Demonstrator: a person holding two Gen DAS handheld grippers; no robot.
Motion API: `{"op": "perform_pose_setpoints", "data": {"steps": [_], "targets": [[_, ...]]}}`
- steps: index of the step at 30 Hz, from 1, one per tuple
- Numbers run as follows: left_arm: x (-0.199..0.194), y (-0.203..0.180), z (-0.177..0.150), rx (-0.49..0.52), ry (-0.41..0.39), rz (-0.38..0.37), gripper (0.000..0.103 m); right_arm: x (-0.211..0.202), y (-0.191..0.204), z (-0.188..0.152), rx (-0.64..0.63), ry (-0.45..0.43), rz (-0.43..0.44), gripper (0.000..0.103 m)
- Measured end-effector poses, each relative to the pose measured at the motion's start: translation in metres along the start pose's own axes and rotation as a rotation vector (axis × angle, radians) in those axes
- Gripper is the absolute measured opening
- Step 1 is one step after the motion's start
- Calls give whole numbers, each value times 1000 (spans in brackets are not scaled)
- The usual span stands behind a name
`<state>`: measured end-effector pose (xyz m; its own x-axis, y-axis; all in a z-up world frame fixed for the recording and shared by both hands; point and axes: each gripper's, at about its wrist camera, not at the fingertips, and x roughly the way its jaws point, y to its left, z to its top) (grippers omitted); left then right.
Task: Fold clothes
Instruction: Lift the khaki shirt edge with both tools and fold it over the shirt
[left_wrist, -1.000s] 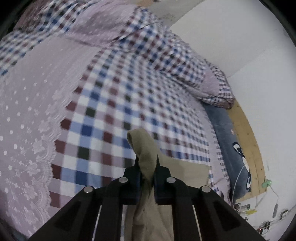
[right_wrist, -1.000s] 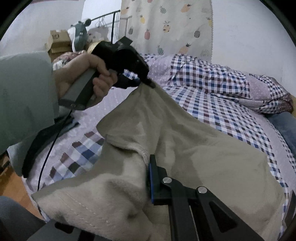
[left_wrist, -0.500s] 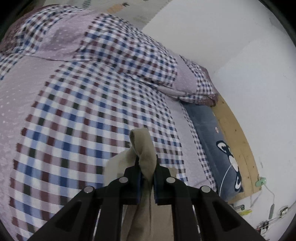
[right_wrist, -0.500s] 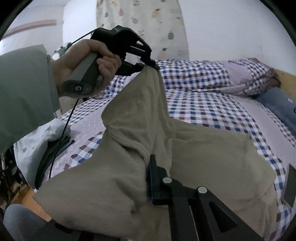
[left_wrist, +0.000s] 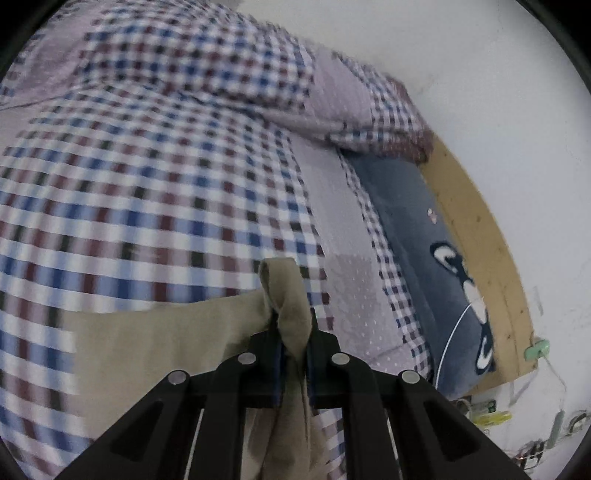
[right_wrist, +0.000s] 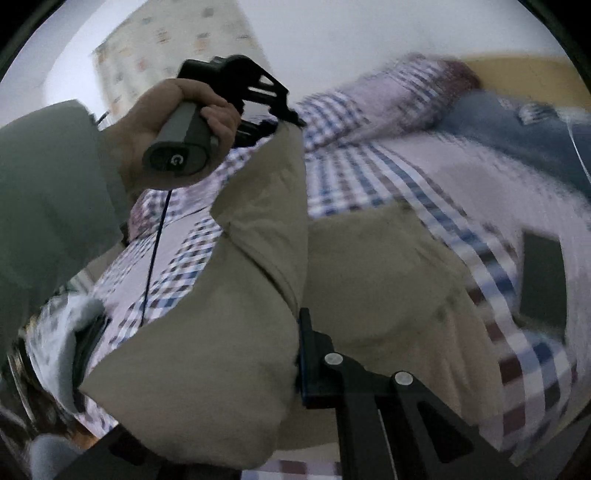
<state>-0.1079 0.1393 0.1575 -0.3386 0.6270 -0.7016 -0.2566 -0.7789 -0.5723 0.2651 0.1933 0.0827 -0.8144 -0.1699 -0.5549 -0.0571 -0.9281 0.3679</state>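
Beige garment (left_wrist: 284, 295) comes first in the left wrist view: a bunched corner of it is pinched between the 2 fingers of the left claw (left_wrist: 293, 339), which is clenched on the cloth, and more of the fabric spreads flat to the left over the checked bedspread (left_wrist: 147, 184). Against 1 second ago, the bed has slid back in this view and the blue pillow (left_wrist: 417, 236) and wooden headboard (left_wrist: 476, 229) have come further in, so the claw has been carried up and across the bed. In the right wrist view the garment (right_wrist: 258, 280) hangs as a long panel from the left claw (right_wrist: 295, 120), gripped by the person's hand (right_wrist: 177, 122) high above the mattress, down to the right claw (right_wrist: 299, 332), whose 1 visible finger presses against the cloth; the other is hidden by the fabric, so I judge it clenched on the garment. Earlier the cloth lay lower and slacker; now it is raised and drawn taut, which suggests the piece is being shaken out before it is laid flat for the first fold.
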Motion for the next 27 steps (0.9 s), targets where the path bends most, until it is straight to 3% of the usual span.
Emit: {"op": "perform_pose_setpoints", "data": {"steps": [7, 12, 13, 14, 16, 19, 20, 24, 27], "targets": [[135, -51, -32, 64, 171, 132, 9, 11, -77, -16, 245, 105, -17, 3], [165, -43, -40, 37, 224, 143, 17, 13, -101, -28, 312, 164, -39, 6], [162, -41, -38, 26, 217, 107, 30, 13, -105, -31, 323, 174, -48, 6], [154, -39, -34, 15, 204, 56, 53, 12, -108, -32, 333, 177, -54, 7], [130, -35, -23, 13, 158, -19, 72, 7, -114, -33, 346, 176, -61, 14], [88, -29, -6, 30, 77, -100, 78, 0, -119, -33, 338, 171, -65, 20], [71, -24, -1, 53, 50, -95, 79, -3, -120, -33, 334, 169, -67, 21], [-1, 20, 8, 156, -72, 15, 84, -13, -122, -35, 327, 158, -59, 29], [-29, 68, 5, 171, -80, 122, 84, -19, -123, -36, 305, 152, -70, 35]]}}
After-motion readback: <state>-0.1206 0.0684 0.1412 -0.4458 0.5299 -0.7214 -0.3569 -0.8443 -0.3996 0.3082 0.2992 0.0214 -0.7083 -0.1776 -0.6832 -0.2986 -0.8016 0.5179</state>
